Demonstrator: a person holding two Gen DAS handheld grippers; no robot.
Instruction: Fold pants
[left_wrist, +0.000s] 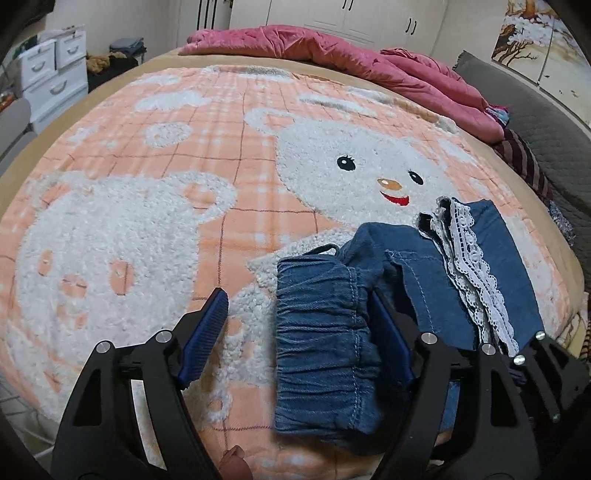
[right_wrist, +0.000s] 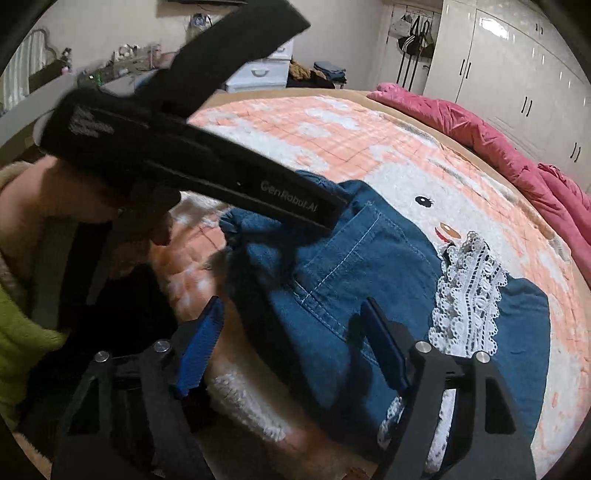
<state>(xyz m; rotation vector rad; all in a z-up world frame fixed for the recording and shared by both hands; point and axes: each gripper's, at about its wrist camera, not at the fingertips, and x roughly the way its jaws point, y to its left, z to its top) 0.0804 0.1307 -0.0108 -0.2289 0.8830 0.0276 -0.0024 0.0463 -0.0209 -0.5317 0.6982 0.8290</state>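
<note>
Pants partly folded on the bed, both grippers apart and gripping nothing.

Your denim pants (left_wrist: 436, 273) lie bunched on the peach bear blanket (left_wrist: 155, 206) near the edge of the bed closest to you, already doubled over: the lace-trimmed cuffs (left_wrist: 469, 266) sit on top of the seat, beside the back pocket (right_wrist: 354, 258), and the elastic waistband (left_wrist: 317, 332) faces you. That looks like at least 1 fold done, though the stack is still lumpy and uneven. Your left gripper (left_wrist: 299, 325) has its jaws spread, with the waistband between the 2 fingers and no pad visibly pressing on it. Your right gripper (right_wrist: 295, 347) is likewise spread over the near denim edge, gripping nothing. I judge what is left to be squaring the bundle and making 1 more fold to finish a compact, tidy packet.
</note>
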